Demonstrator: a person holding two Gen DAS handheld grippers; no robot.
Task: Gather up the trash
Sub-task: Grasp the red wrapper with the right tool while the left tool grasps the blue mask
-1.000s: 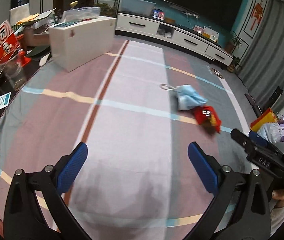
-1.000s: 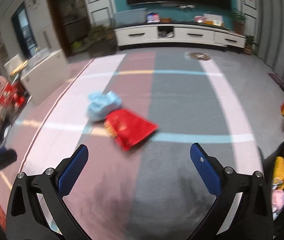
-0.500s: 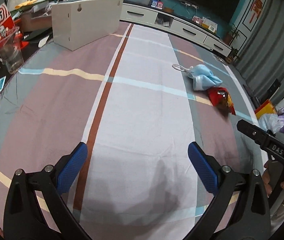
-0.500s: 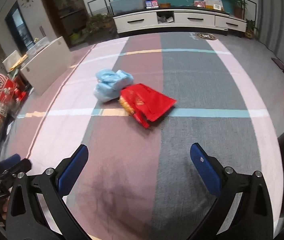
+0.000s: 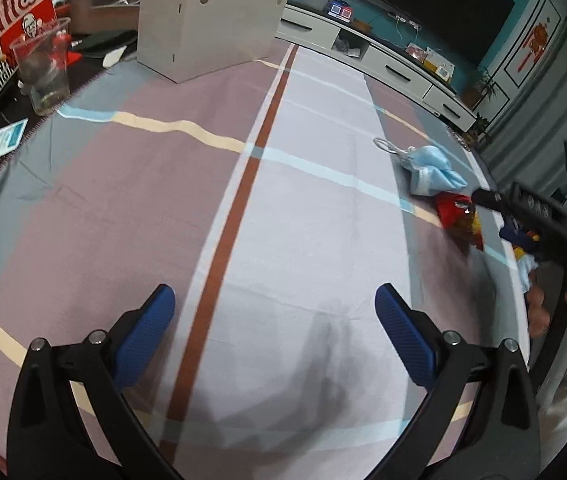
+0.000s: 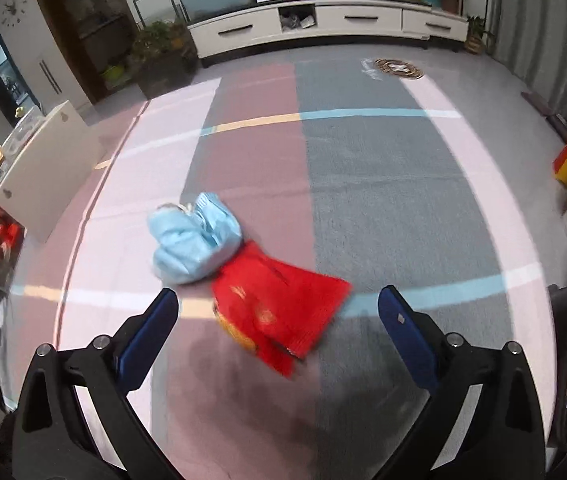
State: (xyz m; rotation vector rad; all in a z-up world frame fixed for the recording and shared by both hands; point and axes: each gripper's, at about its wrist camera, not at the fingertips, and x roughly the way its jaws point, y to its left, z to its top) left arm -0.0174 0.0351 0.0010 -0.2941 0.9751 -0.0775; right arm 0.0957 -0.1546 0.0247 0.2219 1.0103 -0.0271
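Left wrist view: the left gripper [image 5: 274, 312] is spread wide, empty; the blue mask [image 5: 430, 173] and red wrapper [image 5: 457, 216] lie far ahead, rightward. Right wrist view: the right gripper [image 6: 278, 317], wide too, frames the red wrapper [image 6: 279, 312] (mask [image 6: 193, 244] touching it). Nothing is collected yet.

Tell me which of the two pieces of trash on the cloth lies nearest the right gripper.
The red snack wrapper. It lies flat just ahead of the open right gripper, between its fingers in the view; the crumpled blue face mask sits beyond it, touching its far edge.
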